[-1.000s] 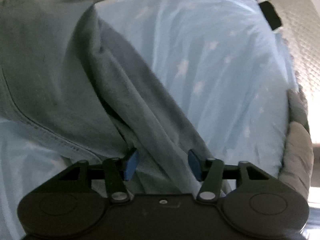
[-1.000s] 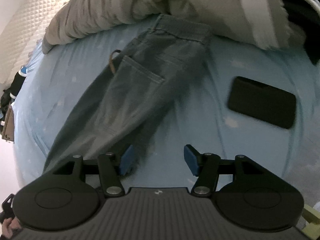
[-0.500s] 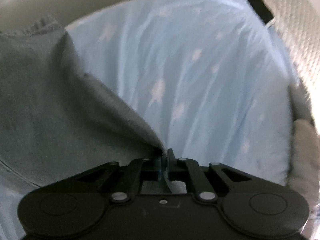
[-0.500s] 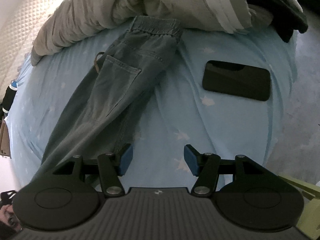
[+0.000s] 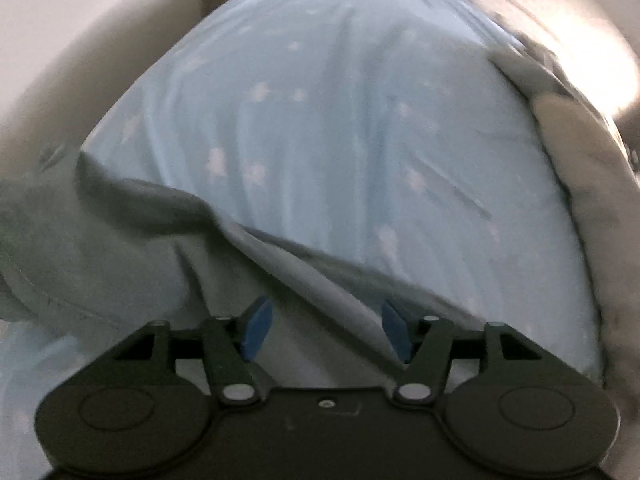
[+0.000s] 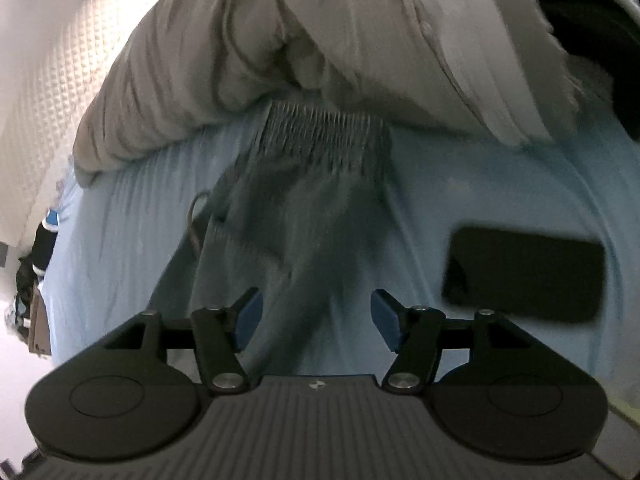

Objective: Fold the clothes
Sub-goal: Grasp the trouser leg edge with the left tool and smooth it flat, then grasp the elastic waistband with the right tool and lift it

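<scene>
Folding grey denim trousers (image 6: 288, 240) lying on a bed with a pale blue star-print sheet (image 5: 340, 140); elastic waistband (image 6: 324, 136) touching the rumpled grey duvet (image 6: 280, 52) at the far side, legs running toward the camera. Left gripper (image 5: 325, 330) opening, blue fingers (image 5: 254, 330) standing apart with nothing pinched; loose grey cloth (image 5: 132, 248) lying just below and to the left of them, apparently the leg end of the trousers, though blurred. Right gripper (image 6: 312, 322) also easing open, fingers (image 6: 246, 320) apart and empty, hanging over the thigh region near the back pocket (image 6: 240, 248). Black phone-like slab (image 6: 524, 274) resting on the sheet beside the trousers, apart from them. Judging the step as regrasping for the next fold: taking both layers of denim at matching edges, closing only once cloth sits fully between the pads, keeping the crease square to the leg seams, steering clear of the slab and avoiding pinching the sheet underneath.
</scene>
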A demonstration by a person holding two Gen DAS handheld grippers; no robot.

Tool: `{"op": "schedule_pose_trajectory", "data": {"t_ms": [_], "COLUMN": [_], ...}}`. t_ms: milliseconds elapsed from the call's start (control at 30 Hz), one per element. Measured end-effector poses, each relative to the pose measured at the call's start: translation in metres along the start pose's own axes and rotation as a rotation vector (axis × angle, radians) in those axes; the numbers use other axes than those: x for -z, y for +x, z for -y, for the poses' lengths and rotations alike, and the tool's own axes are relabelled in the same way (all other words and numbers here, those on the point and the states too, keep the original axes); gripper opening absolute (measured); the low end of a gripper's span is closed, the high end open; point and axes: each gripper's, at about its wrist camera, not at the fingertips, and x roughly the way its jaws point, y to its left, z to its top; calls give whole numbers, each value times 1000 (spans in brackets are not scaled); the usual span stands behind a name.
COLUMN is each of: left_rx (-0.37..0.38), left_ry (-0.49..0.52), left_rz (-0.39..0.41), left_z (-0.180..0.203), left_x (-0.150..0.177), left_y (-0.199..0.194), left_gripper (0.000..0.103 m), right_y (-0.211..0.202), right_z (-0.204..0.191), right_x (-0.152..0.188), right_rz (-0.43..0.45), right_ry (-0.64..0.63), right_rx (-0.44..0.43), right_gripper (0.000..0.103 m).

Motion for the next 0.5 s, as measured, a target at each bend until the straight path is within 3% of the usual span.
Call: {"op": "schedule_pose_trajectory", "data": {"t_ms": [267,400,500], "left_rx": [0,-14,-25], "left_ry": [67,160,237], "left_rz": [-46,-75,-80], "left_z": [70,105,128], "left_x": [65,86,96], "left_y": [-15,-14,-17], "left_gripper": [59,59,59], "right_y": [69,91,102], "right_z": [23,35,33], "right_x": [-45,-51,-58], "right_rz": [57,54,52], "right_ry": [88,177,169], "right_rx": [-10,-61,-77], "right_gripper": [68,68,69]}}
